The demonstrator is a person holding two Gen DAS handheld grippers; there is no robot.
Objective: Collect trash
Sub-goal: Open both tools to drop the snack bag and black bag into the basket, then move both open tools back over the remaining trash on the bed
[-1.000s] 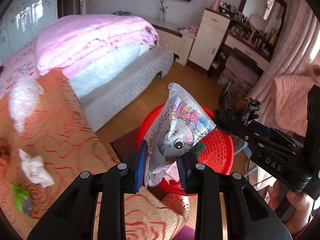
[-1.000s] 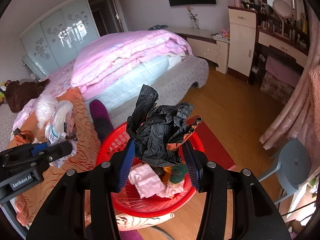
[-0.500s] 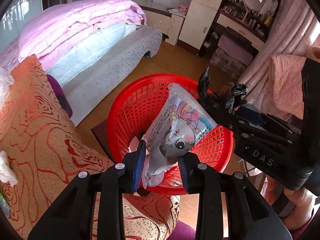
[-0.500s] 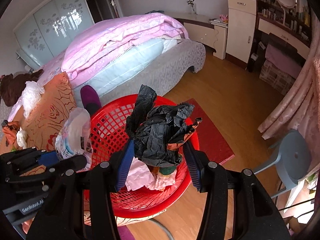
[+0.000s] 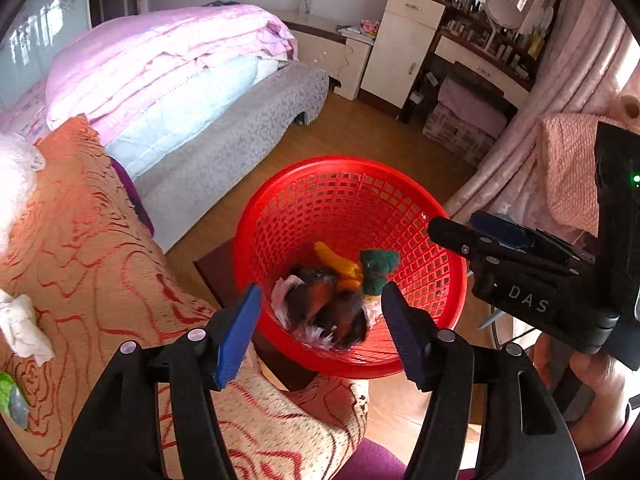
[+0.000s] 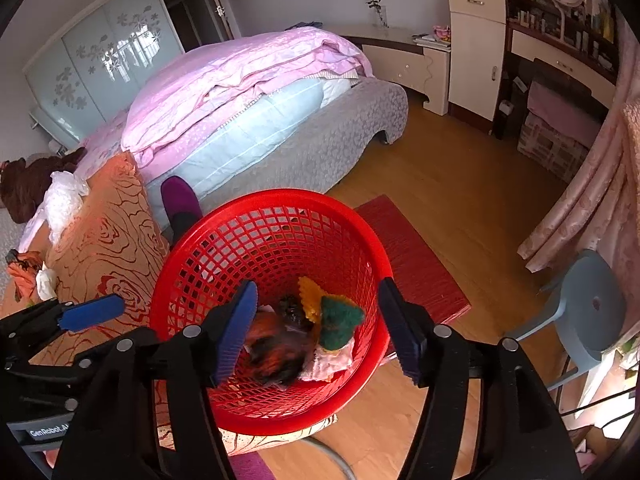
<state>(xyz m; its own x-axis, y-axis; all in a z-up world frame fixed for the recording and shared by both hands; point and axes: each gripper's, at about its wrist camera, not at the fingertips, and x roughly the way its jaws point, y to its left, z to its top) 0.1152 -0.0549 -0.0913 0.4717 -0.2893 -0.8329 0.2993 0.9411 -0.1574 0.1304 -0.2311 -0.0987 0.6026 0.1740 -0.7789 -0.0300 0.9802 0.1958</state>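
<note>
just below our left gripper [image 5: 320,330] and right gripper [image 6: 318,328] sits the red basket [image 5: 280,208]. we hold both spread wide, with nothing between the fingers. the trash [image 5: 336,300] lies at the basket's bottom, under our fingertips.

Pink-quilted bed [image 6: 248,92], blue stool [image 6: 592,308], red mat [image 6: 416,264].

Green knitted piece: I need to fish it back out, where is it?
The green knitted piece lies inside the red basket, right of the yellow piece, atop the pile in both wrist views.
</note>
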